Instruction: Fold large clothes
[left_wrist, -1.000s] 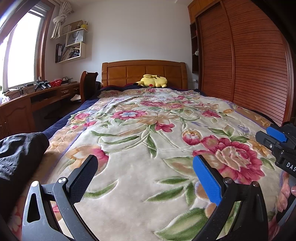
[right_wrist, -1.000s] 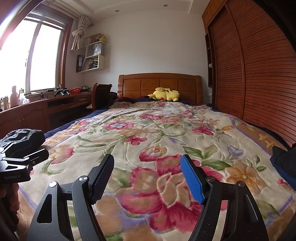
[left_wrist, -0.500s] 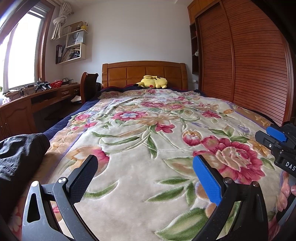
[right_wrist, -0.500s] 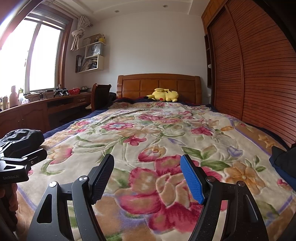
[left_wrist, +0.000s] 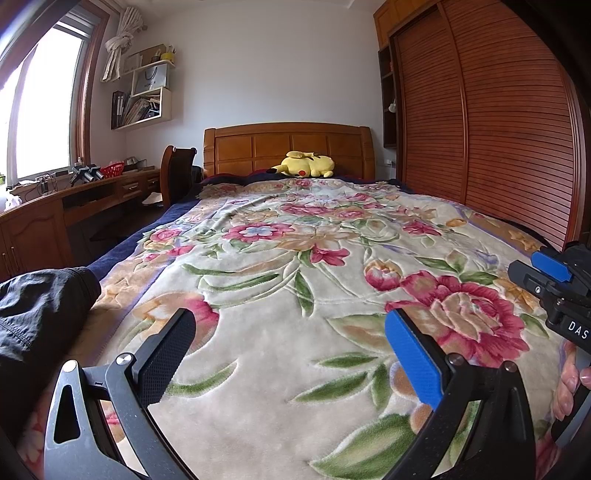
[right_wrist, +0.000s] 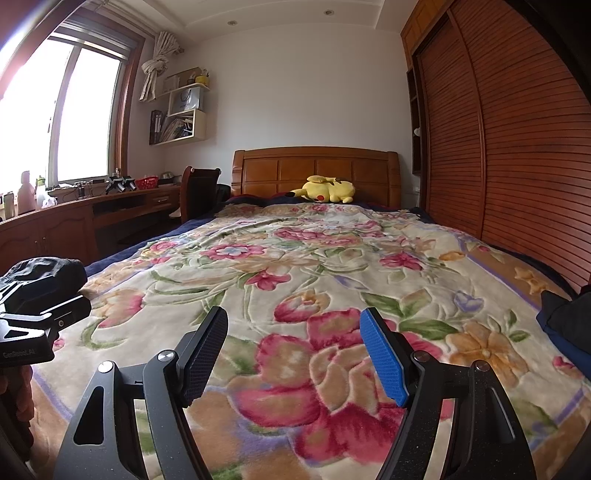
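Note:
A dark grey garment (left_wrist: 33, 314) lies bunched at the left edge of the bed; in the right wrist view it shows as a dark heap (right_wrist: 48, 269) behind the left gripper's body. A dark blue garment (right_wrist: 569, 325) lies at the bed's right edge. My left gripper (left_wrist: 291, 328) is open and empty above the floral blanket (left_wrist: 288, 266), to the right of the grey garment. My right gripper (right_wrist: 293, 325) is open and empty above the blanket (right_wrist: 314, 258), between the two garments. The right gripper's body shows at the right of the left wrist view (left_wrist: 554, 284).
A yellow plush toy (left_wrist: 306, 166) lies by the wooden headboard (left_wrist: 288, 147). A wooden desk (left_wrist: 55, 214) and chair (left_wrist: 177, 173) stand left of the bed. A slatted wardrobe (left_wrist: 498, 129) runs along the right side.
Both grippers have tilted slightly, so the headboard sits a little lower in each view. Both stay open and empty. The garments have not moved.

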